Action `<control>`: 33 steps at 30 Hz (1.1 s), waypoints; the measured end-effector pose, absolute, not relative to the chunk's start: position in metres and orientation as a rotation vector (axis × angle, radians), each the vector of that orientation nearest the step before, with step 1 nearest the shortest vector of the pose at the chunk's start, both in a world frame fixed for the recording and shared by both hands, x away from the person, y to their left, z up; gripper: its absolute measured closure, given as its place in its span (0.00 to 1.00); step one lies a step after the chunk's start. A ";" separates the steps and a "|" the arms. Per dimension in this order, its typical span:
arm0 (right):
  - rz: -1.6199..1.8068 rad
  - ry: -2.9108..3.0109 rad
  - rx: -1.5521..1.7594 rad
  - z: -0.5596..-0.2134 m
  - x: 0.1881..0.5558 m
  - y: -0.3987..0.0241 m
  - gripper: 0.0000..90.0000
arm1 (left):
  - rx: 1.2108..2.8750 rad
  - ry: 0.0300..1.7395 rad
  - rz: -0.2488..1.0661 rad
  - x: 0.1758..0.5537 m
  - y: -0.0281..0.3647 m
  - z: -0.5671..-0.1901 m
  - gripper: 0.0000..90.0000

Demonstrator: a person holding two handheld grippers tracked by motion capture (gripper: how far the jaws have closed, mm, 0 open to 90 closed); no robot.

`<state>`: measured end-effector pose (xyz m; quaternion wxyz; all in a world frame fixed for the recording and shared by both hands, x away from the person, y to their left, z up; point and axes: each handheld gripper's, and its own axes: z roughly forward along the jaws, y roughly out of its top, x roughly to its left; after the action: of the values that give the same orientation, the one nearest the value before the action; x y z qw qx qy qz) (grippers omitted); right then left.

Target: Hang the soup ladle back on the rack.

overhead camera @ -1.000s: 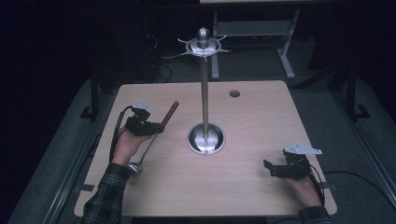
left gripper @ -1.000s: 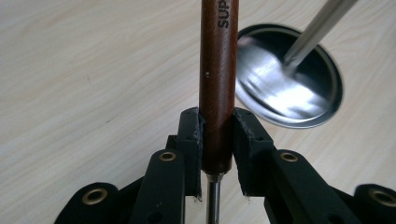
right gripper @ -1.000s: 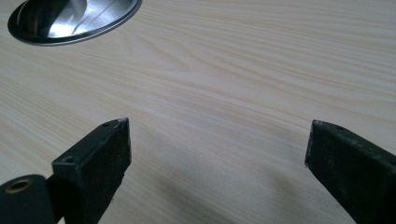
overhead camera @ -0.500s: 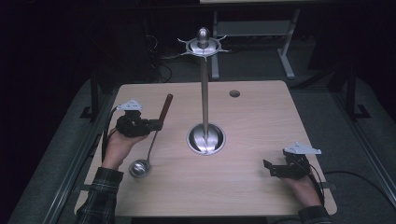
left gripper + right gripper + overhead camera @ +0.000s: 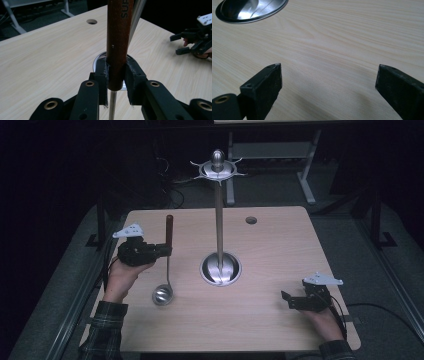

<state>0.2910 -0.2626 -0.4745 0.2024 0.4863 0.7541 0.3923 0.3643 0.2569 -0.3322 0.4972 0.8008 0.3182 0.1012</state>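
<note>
A ladle (image 5: 167, 262) with a brown wooden handle (image 5: 119, 37) and a steel bowl (image 5: 162, 295) hangs upright over the left part of the table. My left gripper (image 5: 162, 251) is shut on the lower end of that handle, its jaws pressing it from both sides; its midpoint is seen in the left gripper view (image 5: 116, 75) too. A tall steel stand (image 5: 219, 210) with a round base (image 5: 220, 268) and a hooked crown (image 5: 217, 168) rises at the table's centre. My right gripper (image 5: 290, 300) rests open near the front right, nothing between its fingers (image 5: 265, 80).
The light wooden table (image 5: 280, 250) has a small round hole (image 5: 251, 220) near its back edge. Dark floor and metal frames surround it. The stand's base (image 5: 249, 10) lies a short way ahead of the right gripper.
The left gripper has lifted the ladle and turned it from slanted to upright, moving it slightly forward. The right gripper has stayed put.
</note>
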 end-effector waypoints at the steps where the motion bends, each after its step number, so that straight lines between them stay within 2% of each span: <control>1: 1.095 2.105 1.358 -0.474 0.291 -0.263 0.07 | 1.939 0.765 0.247 0.364 0.257 -0.331 0.82; 15: 1.099 2.102 1.361 -0.474 0.291 -0.263 0.07 | 1.922 0.703 0.271 0.356 0.247 -0.309 0.82; 33: 1.103 2.098 1.369 -0.474 0.290 -0.263 0.07 | 1.921 0.547 0.304 0.362 0.222 -0.240 0.81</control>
<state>0.2902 -0.2634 -0.4741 0.2008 0.4900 0.7509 0.3946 0.3624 0.2225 -0.2402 0.5318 0.8052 0.2293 0.1276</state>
